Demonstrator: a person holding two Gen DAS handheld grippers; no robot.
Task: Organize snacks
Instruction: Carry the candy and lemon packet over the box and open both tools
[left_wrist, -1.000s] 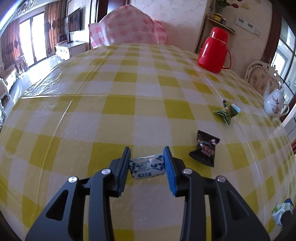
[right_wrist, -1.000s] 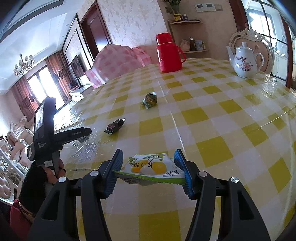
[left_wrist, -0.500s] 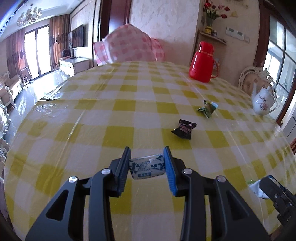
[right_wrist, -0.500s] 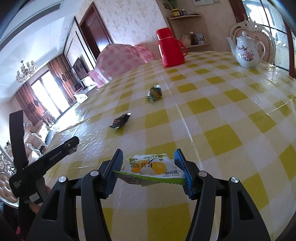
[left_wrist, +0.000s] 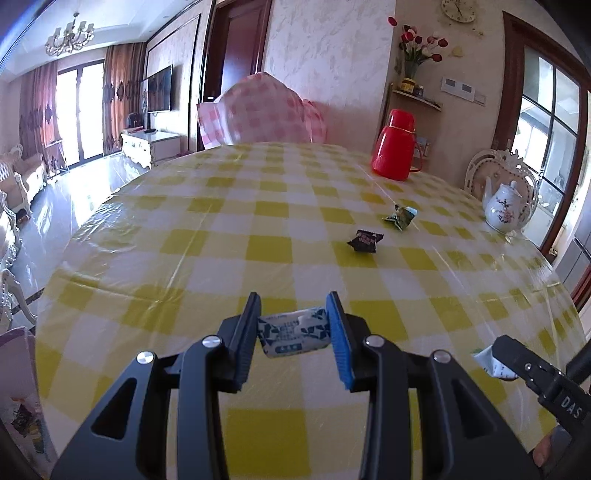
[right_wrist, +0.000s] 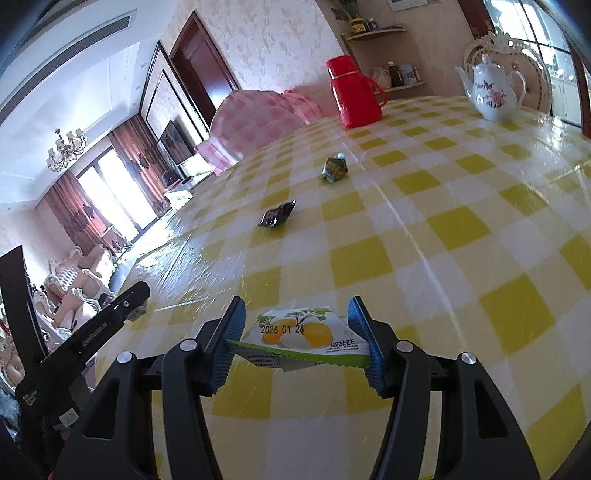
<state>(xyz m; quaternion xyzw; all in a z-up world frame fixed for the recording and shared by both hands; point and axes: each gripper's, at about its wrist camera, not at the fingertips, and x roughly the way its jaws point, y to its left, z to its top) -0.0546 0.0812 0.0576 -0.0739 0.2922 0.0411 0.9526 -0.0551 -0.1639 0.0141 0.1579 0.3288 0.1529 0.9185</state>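
— Yellow-and-white checks cover the table, seen from both wrists. What does the left gripper carry?

— A blue-and-white sweet, clamped between its two fingers and held above the cloth at the near edge.

— And the right gripper?

— Its jaws are closed on a green-edged packet printed with yellow fruit and the date 2026 01 24, also held over the table's near side.

— What lies loose on the cloth?

— Two wrapped snacks: a black sweet and, beyond it toward the far side, a green one. They sit near each other but apart.

— Anything else standing there?

— A red flask at the far edge and a white teapot with a floral print to the right, both well apart from the snacks. A pink checked cover rises behind the table.

— Do the grippers see each other?

— Yes. The right one shows at the lower right of the left view, the left one at the lower left of the right view.
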